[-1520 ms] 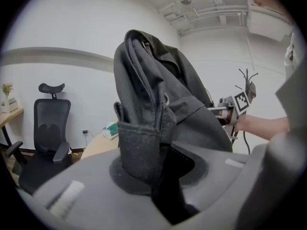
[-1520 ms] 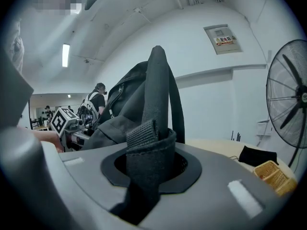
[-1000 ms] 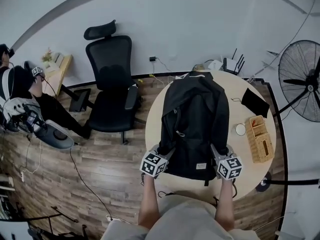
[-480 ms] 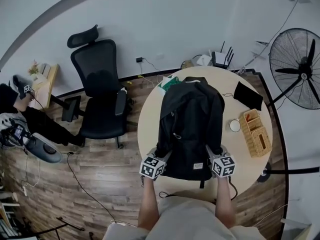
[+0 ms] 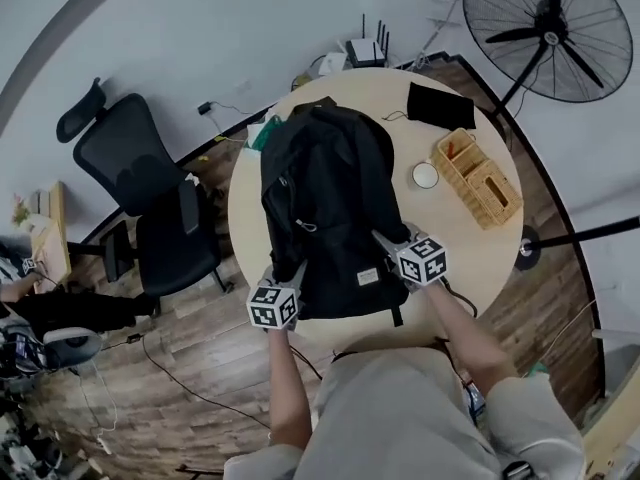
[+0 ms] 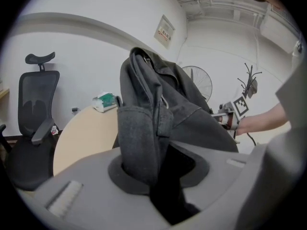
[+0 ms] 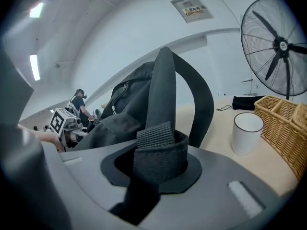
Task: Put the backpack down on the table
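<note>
Lowering looks nearly finished. Head view: black backpack (image 5: 325, 208) has sunk since a second ago and seems to rest on the round bench (image 5: 455, 253).
Left gripper view: left hand-held gripper (image 6: 153, 171) is clamped on a backpack fold.
Right gripper view: right hand-held gripper (image 7: 156, 164) is pinching the padded shoulder strap (image 7: 160, 104).
Release likely next.

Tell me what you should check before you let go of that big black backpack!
1. The black fabric backpack lies over the round beige table, not past its edge: ok.
2. Its bottom rests flat on the table: cannot tell.
3. The left gripper is clamped on the grey strap: ok, though its jaws just eased slightly wider.
4. The right gripper is clamped on the black strap: ok.
5. The white cup stands apart from the backpack: ok.
6. The woven basket stands apart from it: ok.
</note>
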{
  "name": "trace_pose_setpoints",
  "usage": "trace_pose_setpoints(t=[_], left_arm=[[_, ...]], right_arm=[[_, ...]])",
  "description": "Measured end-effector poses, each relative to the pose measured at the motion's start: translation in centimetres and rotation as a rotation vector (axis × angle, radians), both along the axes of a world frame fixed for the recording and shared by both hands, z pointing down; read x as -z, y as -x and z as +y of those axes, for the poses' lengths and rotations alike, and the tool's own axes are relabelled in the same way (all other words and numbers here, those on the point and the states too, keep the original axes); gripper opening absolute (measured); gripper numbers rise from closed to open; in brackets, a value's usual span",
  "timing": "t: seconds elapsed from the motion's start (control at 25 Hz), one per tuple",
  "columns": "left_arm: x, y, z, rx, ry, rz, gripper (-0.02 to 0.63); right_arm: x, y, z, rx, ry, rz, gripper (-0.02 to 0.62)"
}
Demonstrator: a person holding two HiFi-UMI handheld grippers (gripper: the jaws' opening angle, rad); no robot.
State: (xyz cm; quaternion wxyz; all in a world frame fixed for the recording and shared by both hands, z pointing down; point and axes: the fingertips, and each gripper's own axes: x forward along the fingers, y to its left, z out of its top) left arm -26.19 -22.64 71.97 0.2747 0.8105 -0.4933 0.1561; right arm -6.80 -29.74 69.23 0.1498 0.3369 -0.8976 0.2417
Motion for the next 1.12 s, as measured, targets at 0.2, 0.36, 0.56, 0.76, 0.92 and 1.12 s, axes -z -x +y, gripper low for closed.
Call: trace_pose_setpoints(t=[0.2,0.36,0.56,0.76,0.92,1.12], left_arm=[[-0.3,-1.6,-0.6,-0.007,0.044,-0.027,0.155],[-0.6,-0.6,-2.0,0.005,0.048,-0.051,0.156],[-1.3,-0.7,-2.3,0.006,0.071,-0.045,0.158],[-1.3,-0.8,-2.0,0.014,0.078,-0.047,0.16],[-1.2,-0.6,-2.2,0.017,0.077,-0.048,0.163],[-1.4,-0.5,-2.4,0.025,0.092,-0.046,0.17]], right_arm=[[-0.9,-1.8,-0.2,-0.006,0.048,0.0,0.087],[-1.6,-0.7,-1.6,0.009,0.069,-0.008,0.087],[-2.3,-0.8,-1.8,0.006,0.081,0.002,0.087],[-2.5,-0.9,-1.4,0.008,0.091,0.01,0.087],[-2.5,-0.7,-1.6,0.015,0.088,0.009,0.087],[-2.8,-0.7,-1.7,0.021,0.102,0.009,0.087]])
